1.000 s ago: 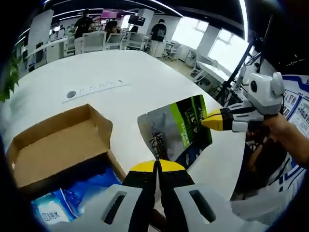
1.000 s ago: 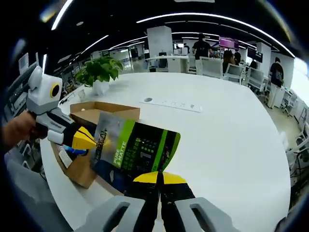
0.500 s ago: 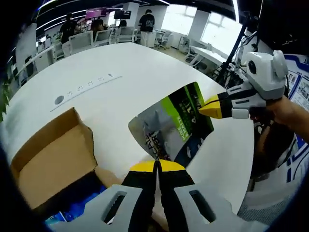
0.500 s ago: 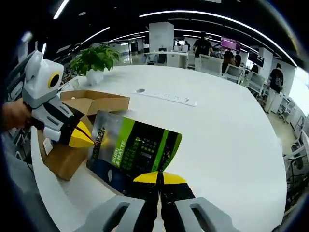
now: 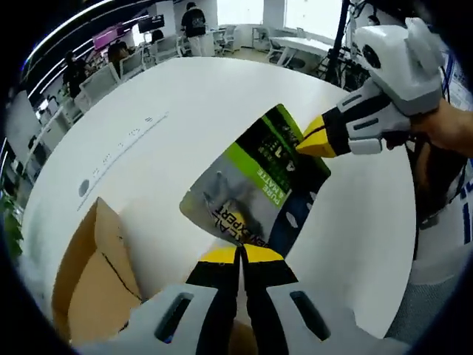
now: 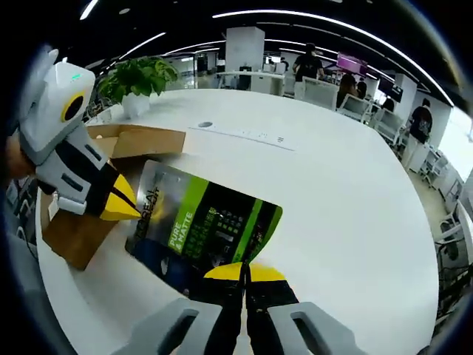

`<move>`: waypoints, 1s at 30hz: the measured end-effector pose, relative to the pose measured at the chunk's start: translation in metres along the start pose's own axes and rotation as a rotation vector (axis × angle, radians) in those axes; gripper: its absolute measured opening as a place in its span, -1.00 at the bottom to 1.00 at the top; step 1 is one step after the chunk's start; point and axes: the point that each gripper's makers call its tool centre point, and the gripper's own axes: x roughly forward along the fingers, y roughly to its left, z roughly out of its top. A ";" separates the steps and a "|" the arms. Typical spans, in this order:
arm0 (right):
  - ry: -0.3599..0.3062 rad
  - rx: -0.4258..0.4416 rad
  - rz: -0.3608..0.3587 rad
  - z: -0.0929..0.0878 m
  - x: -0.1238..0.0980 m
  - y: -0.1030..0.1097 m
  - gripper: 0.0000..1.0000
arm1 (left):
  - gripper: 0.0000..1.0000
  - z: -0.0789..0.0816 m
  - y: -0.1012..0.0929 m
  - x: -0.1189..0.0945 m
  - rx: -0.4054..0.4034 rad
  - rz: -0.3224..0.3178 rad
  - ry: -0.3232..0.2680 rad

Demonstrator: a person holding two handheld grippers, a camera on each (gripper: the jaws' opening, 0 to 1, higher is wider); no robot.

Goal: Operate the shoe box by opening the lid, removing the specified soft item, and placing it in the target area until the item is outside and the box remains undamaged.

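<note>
Both tools clamp one green, grey and black printed pouch (image 5: 255, 188) above the round white tabletop (image 5: 185, 118). In the left gripper view the left tool (image 5: 239, 255) pinches the pouch's near edge at 6 o'clock with jaws closed on it, and the right tool (image 5: 304, 142) bites the far corner at 2 o'clock. The open cardboard shoe box (image 5: 92, 274) lies at 8 o'clock. In the right gripper view a potted plant (image 6: 140, 78) stands at 11 o'clock, a long white strip (image 6: 240, 134) lies mid-tabletop, and office desks with people (image 6: 309, 70) fill the background under ceiling light strips.
</note>
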 end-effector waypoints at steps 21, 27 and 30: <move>0.003 -0.005 -0.008 -0.012 0.020 -0.001 -1.00 | -1.00 -0.014 0.002 0.023 0.199 0.054 0.083; 0.016 0.001 -0.008 -0.016 0.022 0.001 -1.00 | -0.98 -0.019 0.003 0.024 0.188 0.064 0.083; 0.017 -0.001 -0.012 -0.016 0.022 0.000 -1.00 | -0.98 -0.019 0.004 0.024 0.156 0.066 0.082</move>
